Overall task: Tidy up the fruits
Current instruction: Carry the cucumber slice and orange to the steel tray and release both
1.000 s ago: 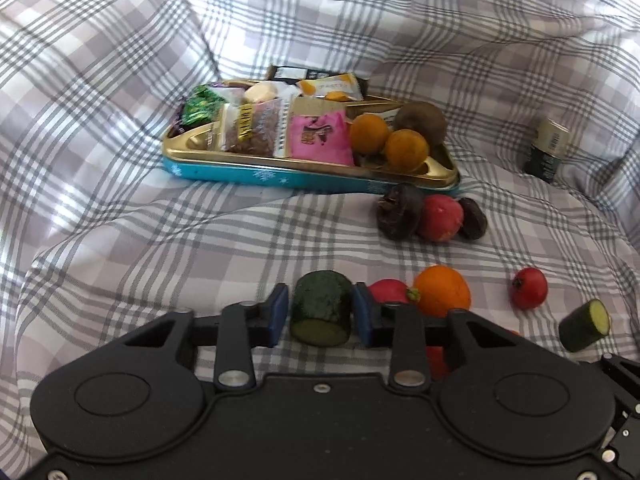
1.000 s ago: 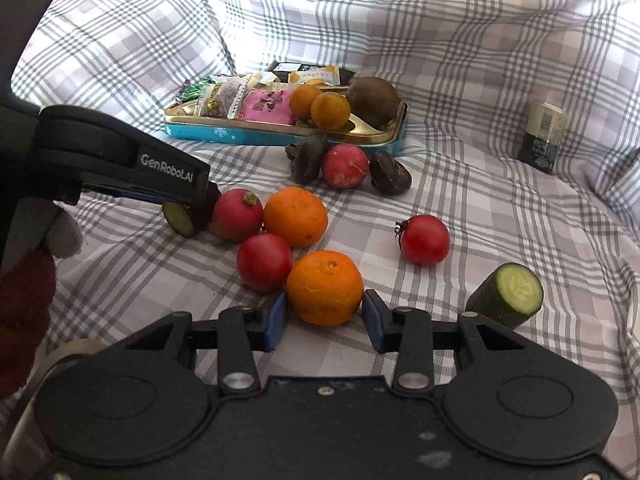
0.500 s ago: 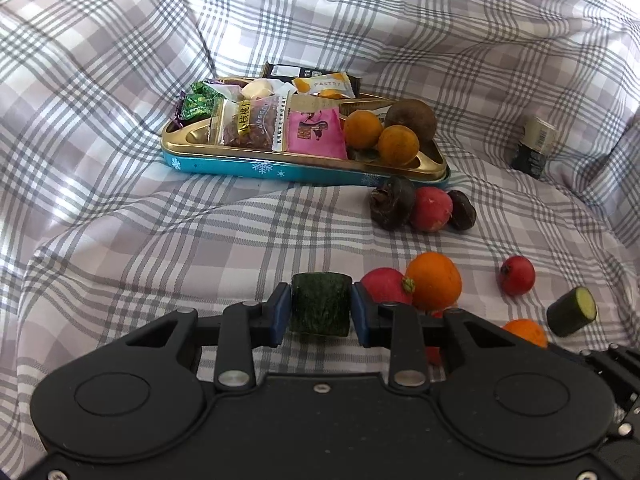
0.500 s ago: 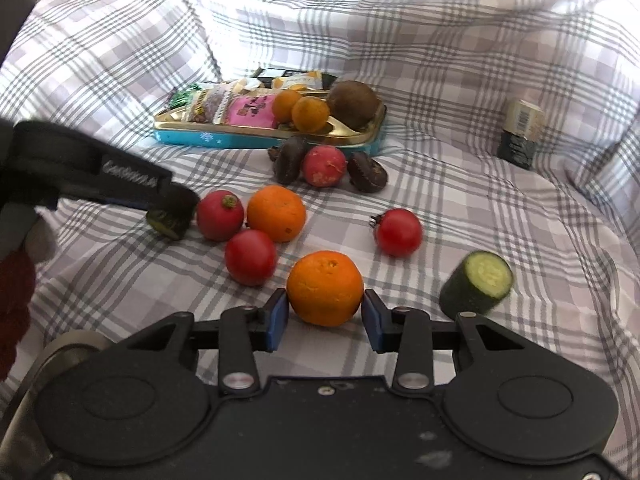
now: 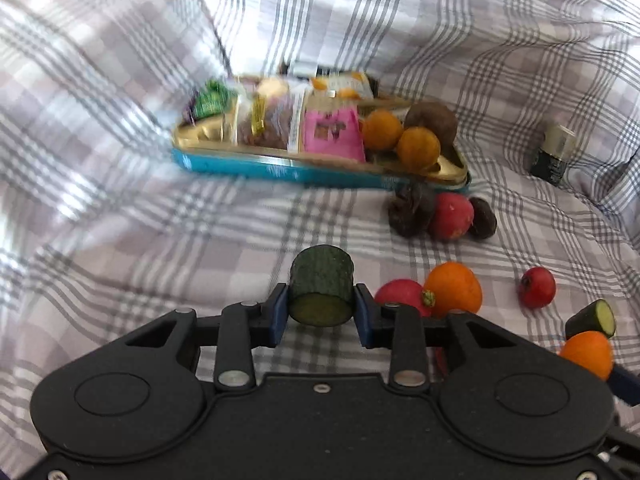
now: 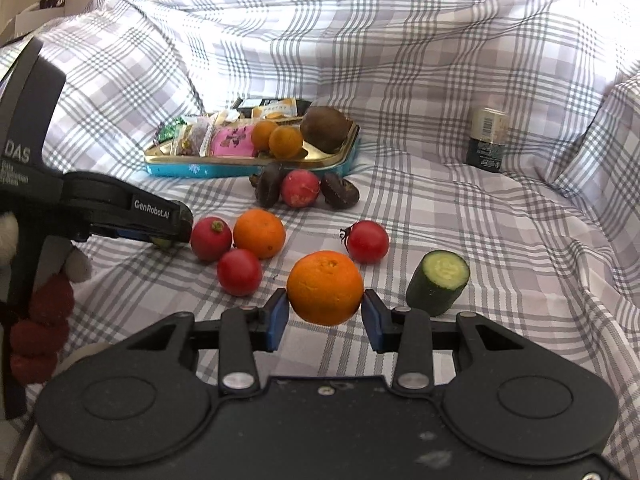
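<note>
My left gripper is shut on a dark green cucumber piece and holds it above the checked cloth. My right gripper is shut on an orange, lifted off the cloth. A blue and gold tin tray at the back holds snack packets, two small oranges and a brown kiwi. Loose on the cloth lie another orange, a radish, two tomatoes and a second cucumber piece. The left gripper also shows in the right wrist view.
Two dark wrinkled fruits flank a pink radish just in front of the tray. A small dark jar stands at the back right. The checked cloth rises in folds on all sides.
Both grippers have lifted their loads off the cloth. The left gripper moved up with the cucumber piece; the right raised the orange.
</note>
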A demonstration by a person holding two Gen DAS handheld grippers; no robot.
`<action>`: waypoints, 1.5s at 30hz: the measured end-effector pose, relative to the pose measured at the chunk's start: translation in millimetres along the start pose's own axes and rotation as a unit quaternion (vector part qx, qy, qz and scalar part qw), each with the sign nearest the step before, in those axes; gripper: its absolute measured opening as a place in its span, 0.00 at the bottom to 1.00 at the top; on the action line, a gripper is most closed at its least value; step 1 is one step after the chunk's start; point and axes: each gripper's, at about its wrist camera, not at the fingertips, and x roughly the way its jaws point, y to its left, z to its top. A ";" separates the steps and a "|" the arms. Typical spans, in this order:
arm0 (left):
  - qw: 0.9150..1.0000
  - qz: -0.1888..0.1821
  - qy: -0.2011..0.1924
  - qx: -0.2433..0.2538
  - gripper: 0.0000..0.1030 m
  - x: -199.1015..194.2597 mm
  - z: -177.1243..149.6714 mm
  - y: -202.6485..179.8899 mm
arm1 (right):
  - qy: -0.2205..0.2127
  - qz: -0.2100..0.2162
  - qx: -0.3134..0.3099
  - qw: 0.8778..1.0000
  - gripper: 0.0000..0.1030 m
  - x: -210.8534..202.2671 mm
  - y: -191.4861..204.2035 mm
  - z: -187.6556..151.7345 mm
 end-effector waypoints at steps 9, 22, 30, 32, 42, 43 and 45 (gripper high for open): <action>0.998 -0.051 -0.032 0.019 0.41 -65.7 -17.3 -4.5 | -0.016 -0.004 0.027 1.000 0.40 -40.1 -5.4 -13.5; 0.998 -0.056 -0.036 0.014 0.41 -133.0 -94.7 5.4 | -0.018 -0.029 0.062 0.997 0.40 -102.7 -13.4 -71.4; 0.997 -0.056 -0.039 0.023 0.41 -153.4 -130.9 -5.1 | -0.022 -0.027 0.079 0.996 0.40 -130.3 -6.1 -95.6; 0.998 -0.055 -0.029 0.021 0.41 -151.4 -137.3 -6.3 | -0.015 -0.024 0.087 0.996 0.40 -132.7 -5.2 -101.3; 0.999 -0.048 -0.013 0.013 0.41 -143.7 -140.3 -6.5 | 0.000 -0.033 0.080 0.996 0.40 -124.6 1.6 -105.1; 0.999 -0.047 -0.012 0.013 0.41 -143.4 -140.3 -6.3 | 0.000 -0.033 0.079 0.996 0.40 -124.6 1.9 -105.4; 0.999 -0.049 -0.009 0.012 0.41 -143.1 -140.8 -6.8 | 0.001 -0.034 0.080 0.996 0.40 -123.5 1.7 -104.5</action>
